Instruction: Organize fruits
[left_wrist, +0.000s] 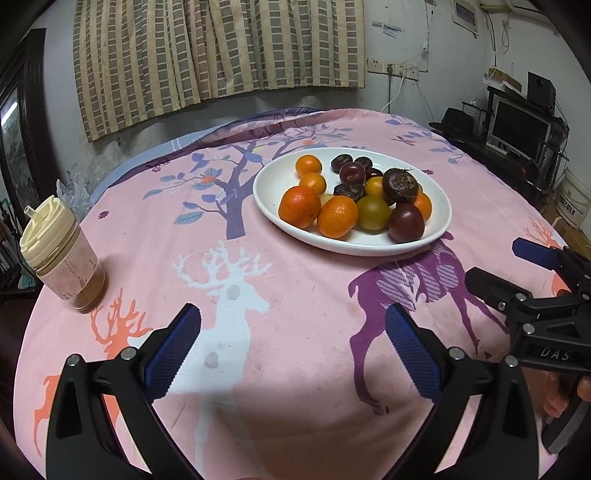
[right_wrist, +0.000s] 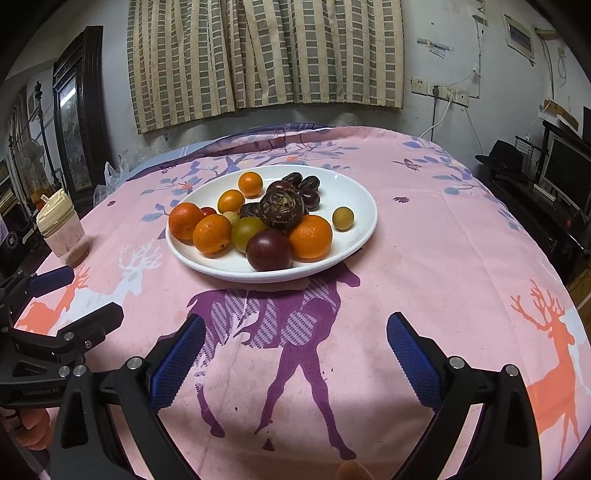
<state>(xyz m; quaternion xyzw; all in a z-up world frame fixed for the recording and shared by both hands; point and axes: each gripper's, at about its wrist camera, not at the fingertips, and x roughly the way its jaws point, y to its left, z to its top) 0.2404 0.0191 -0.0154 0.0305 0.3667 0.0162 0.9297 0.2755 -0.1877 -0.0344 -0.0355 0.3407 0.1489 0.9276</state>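
A white oval plate sits mid-table, heaped with fruit: oranges, dark purple plums, a yellow-green fruit, brown water chestnuts and a small longan lying apart at the plate's right. My left gripper is open and empty over the cloth, short of the plate. My right gripper is open and empty too, in front of the plate; it also shows at the left wrist view's right edge.
A cream-lidded cup stands at the table's left edge. A pink deer-print cloth covers the round table. Curtains hang behind; a monitor and shelves stand to the right, a dark cabinet to the left.
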